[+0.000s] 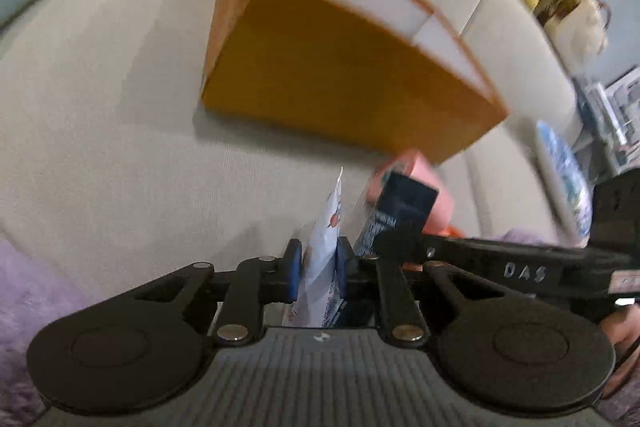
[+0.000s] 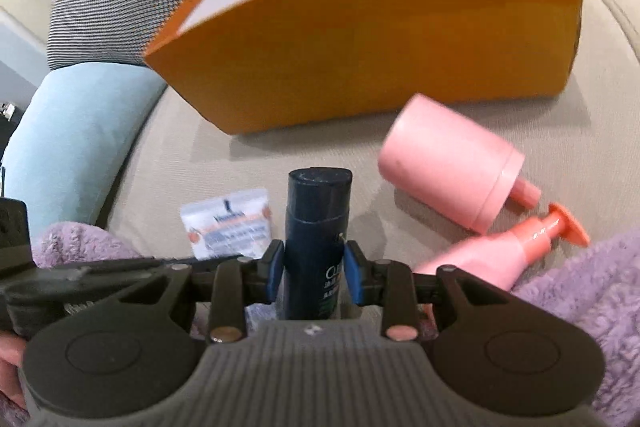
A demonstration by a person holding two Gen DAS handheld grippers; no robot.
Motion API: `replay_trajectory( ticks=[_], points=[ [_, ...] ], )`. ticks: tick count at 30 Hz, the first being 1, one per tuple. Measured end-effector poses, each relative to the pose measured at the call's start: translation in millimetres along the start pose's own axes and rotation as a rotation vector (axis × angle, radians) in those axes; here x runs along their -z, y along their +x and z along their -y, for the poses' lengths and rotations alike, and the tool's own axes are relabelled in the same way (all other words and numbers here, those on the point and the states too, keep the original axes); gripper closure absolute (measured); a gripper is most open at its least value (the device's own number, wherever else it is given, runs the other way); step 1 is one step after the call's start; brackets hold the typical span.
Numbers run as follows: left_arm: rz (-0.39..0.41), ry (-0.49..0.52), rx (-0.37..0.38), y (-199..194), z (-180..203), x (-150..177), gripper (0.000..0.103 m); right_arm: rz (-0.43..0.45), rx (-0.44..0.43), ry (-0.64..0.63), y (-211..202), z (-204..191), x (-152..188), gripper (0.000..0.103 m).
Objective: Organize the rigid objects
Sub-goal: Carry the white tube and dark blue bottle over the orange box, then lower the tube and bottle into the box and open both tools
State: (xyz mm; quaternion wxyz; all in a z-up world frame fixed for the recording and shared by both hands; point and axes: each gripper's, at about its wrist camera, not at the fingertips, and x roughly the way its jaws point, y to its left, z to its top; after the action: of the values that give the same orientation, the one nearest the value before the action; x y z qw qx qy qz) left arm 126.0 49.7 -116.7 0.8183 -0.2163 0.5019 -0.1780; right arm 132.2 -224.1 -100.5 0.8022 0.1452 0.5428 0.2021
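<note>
Looking along the left gripper (image 1: 318, 269), its pads are closed on a white sachet (image 1: 324, 247) and the orange box (image 1: 340, 67) lies ahead, slightly up-right, while the right gripper (image 2: 314, 263) clamps an upright dark bottle (image 2: 318, 227) with that box (image 2: 380, 39) straight ahead.

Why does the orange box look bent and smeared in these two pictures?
Left wrist view: the orange box has streaked edges from motion blur, while the white sachet in the left gripper stays fairly sharp. Right wrist view: the fisheye lens bows the box's front wall into a curve; the dark bottle in the right gripper is clearer.
</note>
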Motion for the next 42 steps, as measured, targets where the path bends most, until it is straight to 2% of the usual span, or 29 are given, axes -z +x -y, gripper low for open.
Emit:
replay_trajectory(
  ticks=[6, 12, 15, 19, 22, 25, 28, 33, 38, 42],
  points=[
    [0.112, 0.055, 0.047, -34.3, 23.9, -34.6, 0.084, 0.076, -0.025, -0.088, -35.1, -14.3, -19.0, 0.070],
    [0.218, 0.188, 0.095, -67.9, 65.2, -96.8, 0.084, 0.221, -0.024, -0.194, -91.8, -28.8, -65.8, 0.070],
    [0.254, 0.264, 0.102, -72.2, 87.1, -125.2, 0.084, 0.284, -0.016, -0.239, -116.6, -32.6, -91.7, 0.070],
    [0.273, 0.334, 0.091, -56.7, 107.3, -161.1, 0.084, 0.332, 0.049, -0.300, -129.9, -34.9, -127.0, 0.070],
    [0.242, 0.354, 0.094, -35.2, 106.5, -172.9, 0.084, 0.324, 0.127, -0.336, -125.0, -27.2, -149.0, 0.070],
    [0.161, 0.340, 0.096, 7.5, 102.4, -175.8, 0.084, 0.250, 0.191, -0.330, -95.5, -11.1, -166.8, 0.071],
    [0.079, 0.315, 0.104, 47.5, 94.7, -172.1, 0.084, 0.153, 0.241, -0.338, -65.0, 4.0, -170.6, 0.071],
    [-0.034, 0.226, 0.108, 96.6, 78.2, -169.5, 0.084, 0.011, 0.263, -0.315, -32.4, 25.5, -171.3, 0.071],
    [-0.117, 0.164, 0.112, 125.5, 68.9, -174.2, 0.084, -0.093, 0.268, -0.318, -4.2, 36.9, -177.5, 0.071],
    [-0.198, 0.093, 0.113, 146.3, 58.5, -179.9, 0.084, -0.100, 0.259, -0.307, 9.4, 37.0, -191.4, 0.071]
  ],
)
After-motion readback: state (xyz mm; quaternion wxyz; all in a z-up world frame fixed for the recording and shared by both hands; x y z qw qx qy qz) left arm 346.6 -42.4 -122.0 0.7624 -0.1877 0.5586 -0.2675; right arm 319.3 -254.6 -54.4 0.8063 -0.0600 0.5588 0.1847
